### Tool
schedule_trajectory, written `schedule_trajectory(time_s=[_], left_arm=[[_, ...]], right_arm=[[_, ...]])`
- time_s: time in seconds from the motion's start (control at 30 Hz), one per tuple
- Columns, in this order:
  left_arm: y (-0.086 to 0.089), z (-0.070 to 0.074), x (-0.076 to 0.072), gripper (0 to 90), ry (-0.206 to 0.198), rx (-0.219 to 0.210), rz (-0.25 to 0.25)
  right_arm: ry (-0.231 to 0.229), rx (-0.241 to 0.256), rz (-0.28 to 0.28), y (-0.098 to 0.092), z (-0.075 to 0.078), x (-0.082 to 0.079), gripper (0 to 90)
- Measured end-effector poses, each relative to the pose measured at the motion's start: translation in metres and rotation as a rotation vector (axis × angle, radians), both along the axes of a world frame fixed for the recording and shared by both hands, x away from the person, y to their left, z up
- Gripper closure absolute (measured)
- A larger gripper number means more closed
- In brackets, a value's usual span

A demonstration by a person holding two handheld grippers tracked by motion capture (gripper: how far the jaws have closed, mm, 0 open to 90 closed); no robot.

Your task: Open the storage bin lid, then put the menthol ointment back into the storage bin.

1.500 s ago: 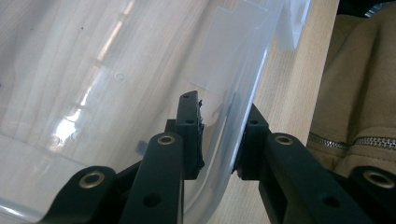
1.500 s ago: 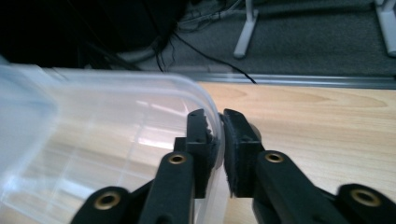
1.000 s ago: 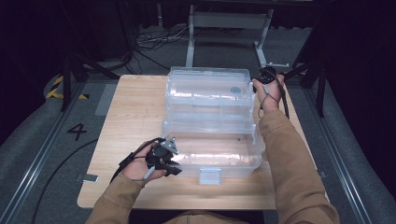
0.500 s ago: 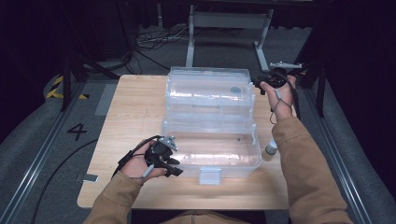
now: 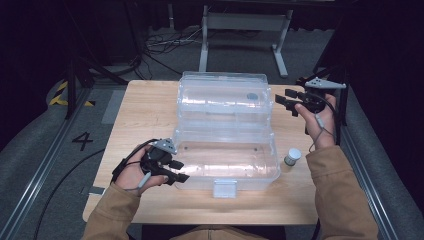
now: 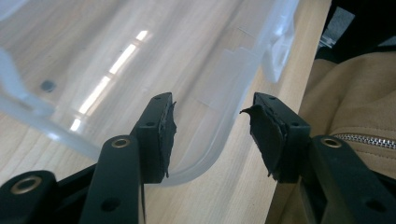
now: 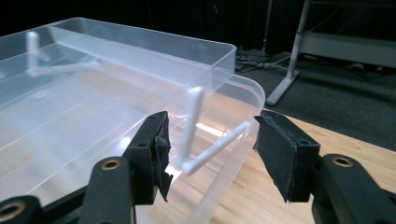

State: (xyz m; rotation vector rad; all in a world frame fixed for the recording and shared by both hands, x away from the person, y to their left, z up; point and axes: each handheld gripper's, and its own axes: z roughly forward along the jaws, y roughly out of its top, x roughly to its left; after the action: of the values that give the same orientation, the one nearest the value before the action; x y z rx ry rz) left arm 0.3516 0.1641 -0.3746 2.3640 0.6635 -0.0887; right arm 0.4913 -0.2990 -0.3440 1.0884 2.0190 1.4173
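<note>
A clear plastic box (image 5: 225, 160) lies open in the middle of the wooden table (image 5: 145, 110), with its raised upper tray (image 5: 222, 95) behind it. My left gripper (image 5: 179, 171) is at the box's near left corner. In the left gripper view it (image 6: 210, 135) is open and straddles the curved corner rim (image 6: 201, 163). My right gripper (image 5: 285, 100) hangs just off the tray's right end. In the right gripper view it (image 7: 212, 149) is open, and the tray's corner and white hinge arms (image 7: 210, 149) lie beyond the gap.
A small bottle with a white cap (image 5: 292, 157) stands on the table right of the box, beside my right sleeve. A white latch (image 5: 224, 187) hangs on the box's front wall. A metal stand (image 5: 240, 25) and cables sit on the floor behind the table.
My right hand and forearm have swung right, away from the box's side, uncovering the small bottle. The left gripper has stayed at the near left corner.
</note>
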Motion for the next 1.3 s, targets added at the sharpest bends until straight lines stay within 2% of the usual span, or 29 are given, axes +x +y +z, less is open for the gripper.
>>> schedule_trajectory(time_s=[0.07, 0.13, 0.23, 0.3, 0.37, 0.4, 0.53, 0.57, 0.6, 0.63, 0.87, 1.0, 1.1, 1.3], left_arm=[[0.006, 0.002, 0.001, 49.7, -0.006, -0.005, 0.025], [0.011, 0.003, 0.003, 49.7, -0.005, -0.014, 0.046], [0.016, 0.005, 0.004, 50.4, 0.000, -0.026, 0.073], [0.021, 0.007, 0.005, 50.0, -0.002, -0.036, 0.090], [0.026, 0.009, 0.006, 49.2, -0.009, -0.043, 0.107], [0.029, 0.011, 0.006, 49.1, -0.011, -0.049, 0.110], [0.036, 0.014, 0.007, 49.1, -0.022, -0.064, 0.127], [0.038, 0.015, 0.007, 49.1, -0.027, -0.066, 0.135], [0.039, 0.015, 0.008, 49.1, -0.026, -0.065, 0.144], [0.041, 0.016, 0.009, 49.0, -0.030, -0.067, 0.155], [0.050, 0.018, 0.015, 48.2, -0.032, -0.072, 0.244], [0.053, 0.017, 0.017, 47.5, -0.031, -0.073, 0.277], [0.054, 0.018, 0.018, 47.3, -0.031, -0.074, 0.280], [0.056, 0.017, 0.020, 47.0, -0.032, -0.076, 0.294]], right_arm=[[-0.009, -0.013, 0.007, -0.001, 0.000, -0.010, 44.4], [-0.020, 0.006, 0.018, -0.005, -0.001, -0.022, 44.4], [-0.035, 0.025, 0.013, -0.011, -0.001, -0.032, 44.4], [-0.028, -0.010, 0.012, -0.015, 0.000, -0.036, 44.4], [-0.033, -0.012, 0.002, -0.019, -0.001, -0.041, 44.4], [-0.020, -0.009, 0.001, -0.022, -0.002, -0.044, 44.4], [-0.006, -0.012, 0.008, -0.027, -0.004, -0.047, 46.1], [-0.003, -0.054, 0.033, -0.029, -0.004, -0.049, 50.4], [0.001, -0.096, 0.046, -0.030, -0.004, -0.050, 50.7], [0.005, -0.108, 0.051, -0.030, -0.004, -0.052, 52.0], [-0.002, -0.080, 0.044, -0.032, 0.001, -0.063, 51.1], [0.004, -0.105, 0.051, -0.037, 0.004, -0.069, 51.0], [0.015, -0.131, 0.048, -0.041, 0.006, -0.072, 51.1], [0.049, -0.116, 0.033, -0.044, 0.008, -0.075, 49.9]])
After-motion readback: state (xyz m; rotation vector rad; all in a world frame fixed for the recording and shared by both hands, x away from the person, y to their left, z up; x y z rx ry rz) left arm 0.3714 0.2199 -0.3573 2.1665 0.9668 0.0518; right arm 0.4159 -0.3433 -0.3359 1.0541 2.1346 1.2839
